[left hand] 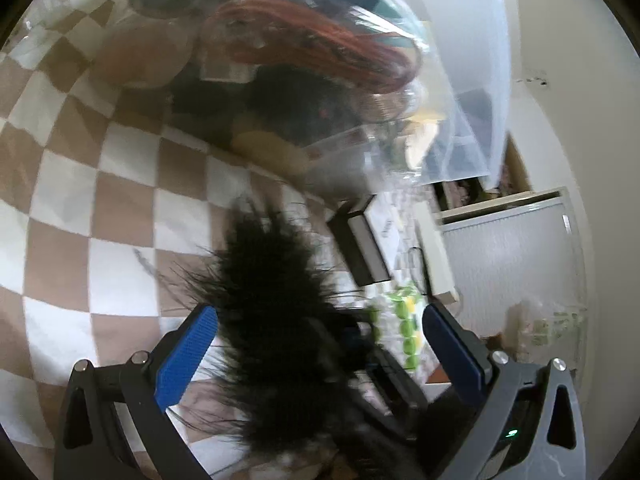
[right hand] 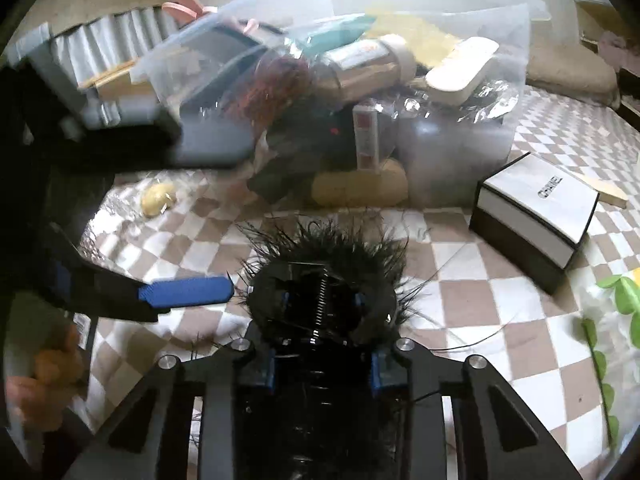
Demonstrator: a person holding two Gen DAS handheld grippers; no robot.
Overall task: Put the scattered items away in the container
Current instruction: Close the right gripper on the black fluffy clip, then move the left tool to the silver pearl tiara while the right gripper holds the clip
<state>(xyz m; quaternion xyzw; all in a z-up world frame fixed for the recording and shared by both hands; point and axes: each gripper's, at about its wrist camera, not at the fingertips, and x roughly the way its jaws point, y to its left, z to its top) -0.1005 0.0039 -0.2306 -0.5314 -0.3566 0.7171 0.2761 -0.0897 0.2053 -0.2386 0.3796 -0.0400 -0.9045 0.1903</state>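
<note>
My right gripper (right hand: 322,300) is shut on a black feathered hair clip (right hand: 320,264), its spring showing between the jaws. In the left wrist view the same black feathered clip (left hand: 276,320) hangs between the wide-open blue pads of my left gripper (left hand: 320,344), not pinched by them. One left gripper finger (right hand: 186,292) shows at the left of the right wrist view, beside the clip. The clear plastic container (right hand: 400,80) stands ahead on the checkered cloth, full of items: a red wig, a steel bottle, a white brush. It also fills the top of the left wrist view (left hand: 400,128).
A black-and-white box (right hand: 532,208) lies on the checkered cloth (right hand: 480,300) right of the container; it shows in the left wrist view (left hand: 364,244) too. A yellow lump in clear wrap (right hand: 158,198) lies left. Green plastic leaves (right hand: 620,292) sit at the right edge.
</note>
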